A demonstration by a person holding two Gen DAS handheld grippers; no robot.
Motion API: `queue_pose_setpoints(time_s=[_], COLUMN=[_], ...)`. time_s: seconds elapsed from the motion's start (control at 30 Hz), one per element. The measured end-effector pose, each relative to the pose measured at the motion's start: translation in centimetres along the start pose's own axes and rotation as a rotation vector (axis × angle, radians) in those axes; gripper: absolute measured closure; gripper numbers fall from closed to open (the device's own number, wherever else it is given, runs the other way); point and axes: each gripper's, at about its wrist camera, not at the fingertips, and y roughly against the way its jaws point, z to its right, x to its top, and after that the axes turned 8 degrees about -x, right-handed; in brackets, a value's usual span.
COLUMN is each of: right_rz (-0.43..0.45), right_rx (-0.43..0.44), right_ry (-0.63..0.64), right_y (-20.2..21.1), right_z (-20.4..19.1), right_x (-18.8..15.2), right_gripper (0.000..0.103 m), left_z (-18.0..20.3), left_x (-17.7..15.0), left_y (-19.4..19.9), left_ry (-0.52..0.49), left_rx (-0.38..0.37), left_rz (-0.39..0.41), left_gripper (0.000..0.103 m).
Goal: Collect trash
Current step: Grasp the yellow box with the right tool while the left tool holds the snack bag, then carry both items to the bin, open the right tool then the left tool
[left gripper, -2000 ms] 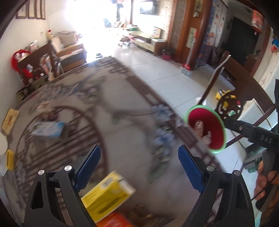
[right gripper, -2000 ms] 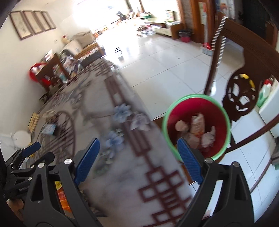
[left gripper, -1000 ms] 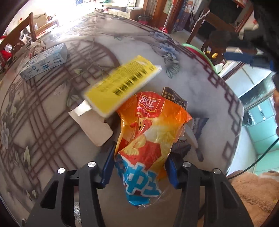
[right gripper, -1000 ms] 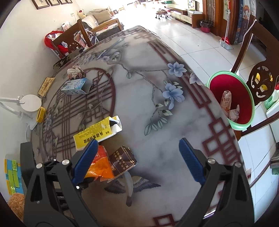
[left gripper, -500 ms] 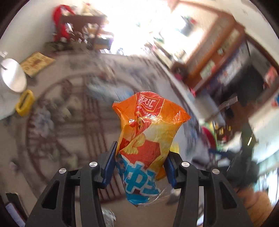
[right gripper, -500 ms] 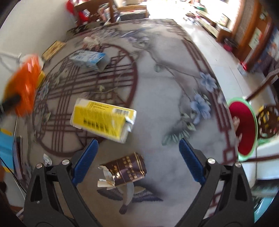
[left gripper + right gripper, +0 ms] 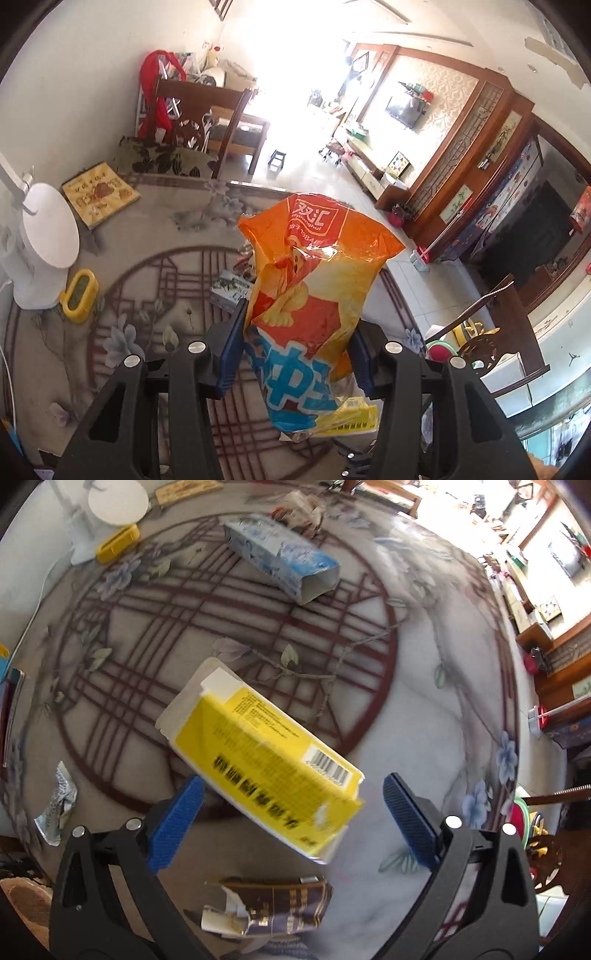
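- Round patterned table (image 7: 424,709) in a living room, litter scattered on it.
- Orange snack bag (image 7: 314,295) is clamped in the left gripper (image 7: 295,350), lifted above the table.
- Step looks like carrying the bag to the red bin (image 7: 439,350), off the table's edge.
- Right gripper (image 7: 291,816) hovers spread and empty over the yellow box (image 7: 266,760); next it likely needs to close on it.

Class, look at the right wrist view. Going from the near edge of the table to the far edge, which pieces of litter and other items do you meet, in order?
Brown wrapper → yellow box → blue carton → white disc.
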Motion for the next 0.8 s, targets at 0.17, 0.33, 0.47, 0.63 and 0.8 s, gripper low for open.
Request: queue_pose_setpoints(time_s=[0.17, 0.33, 0.47, 0.63, 0.8], right_rz=[-0.025, -0.004, 0.051, 0.166, 0.283], right_rx=[0.025, 0.083, 0.131, 0.153, 0.123], right_ry=[0.016, -0.029, -0.128, -0.322, -0.470], right_y=[-1.5, -1.1, 0.7, 5.2, 9.6], right_z=[-0.2, 0.5, 1.9, 5.2, 8.3], right_x=[0.3, 0.3, -0.1, -1.5, -3.4], right_gripper=[0.023, 0.057, 0.060, 0.065, 0.066], left_z=[-1.0, -1.4, -0.9, 1.0, 3.8], left_x=[-0.4, -1.2, -1.9, -2.9, -3.7], left_y=[-1.3, -1.7, -2.0, -2.2, -2.6], left_ry=[0.023, 0.044, 0.049, 0.016, -0.031], left_rx=[0.016, 0.043, 0.057, 0.064, 0.033], left_rz=[-0.038, -0.055, -0.067, -0.078, -0.089], left_gripper=[0.056, 0.056, 0.056, 0.056, 0.056])
